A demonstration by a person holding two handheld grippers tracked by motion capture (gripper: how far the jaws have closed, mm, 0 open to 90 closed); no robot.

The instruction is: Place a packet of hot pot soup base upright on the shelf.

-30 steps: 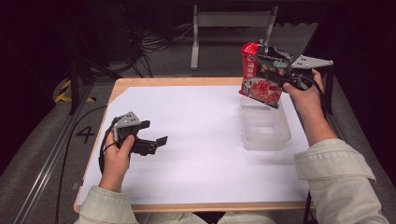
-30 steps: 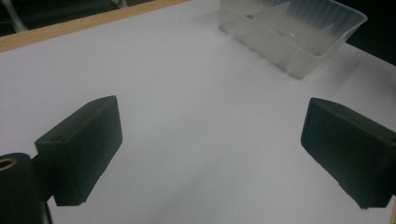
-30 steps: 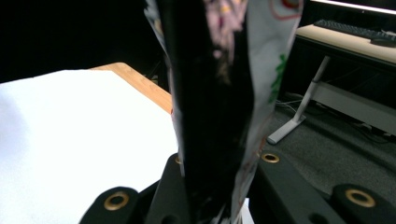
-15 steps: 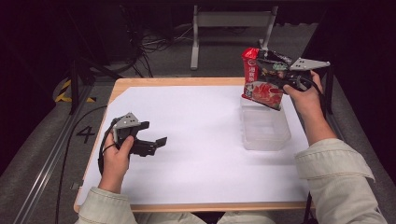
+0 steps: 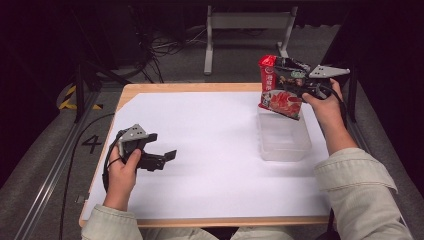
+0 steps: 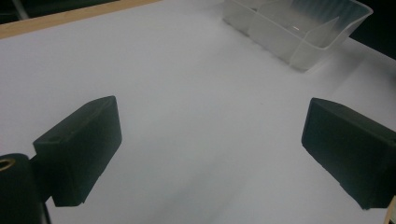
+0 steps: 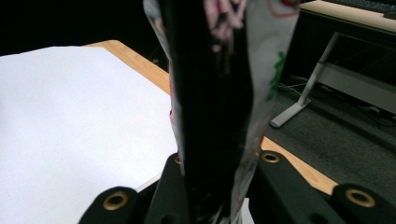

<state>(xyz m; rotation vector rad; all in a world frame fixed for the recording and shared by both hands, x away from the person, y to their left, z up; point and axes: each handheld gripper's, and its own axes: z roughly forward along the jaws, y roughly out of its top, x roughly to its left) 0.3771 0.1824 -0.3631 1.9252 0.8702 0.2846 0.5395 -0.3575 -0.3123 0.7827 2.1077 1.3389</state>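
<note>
A red and black snack packet (image 5: 279, 90) hangs in the air above the far end of a clear plastic bin (image 5: 283, 140), with my right gripper (image 5: 295, 80) shut on it. Seen from the right gripper view, the packet (image 7: 219, 93) stands edge-on between the jaws. My left gripper (image 5: 167, 159) rests low over the white table (image 5: 215, 145) at the left, open, with nothing between its fingers (image 6: 79, 149). The bin (image 6: 299, 32) lies ahead of it, empty inside.
White sheet covers the wooden table, whose bare edge (image 5: 200, 220) shows at the front. A metal stand (image 5: 245, 30) and cables (image 5: 165, 45) lie on the floor beyond the far edge. A rail (image 5: 45, 175) runs along the left side.
The right gripper has lifted the packet a little higher above the bin. The left gripper has stayed in place.
</note>
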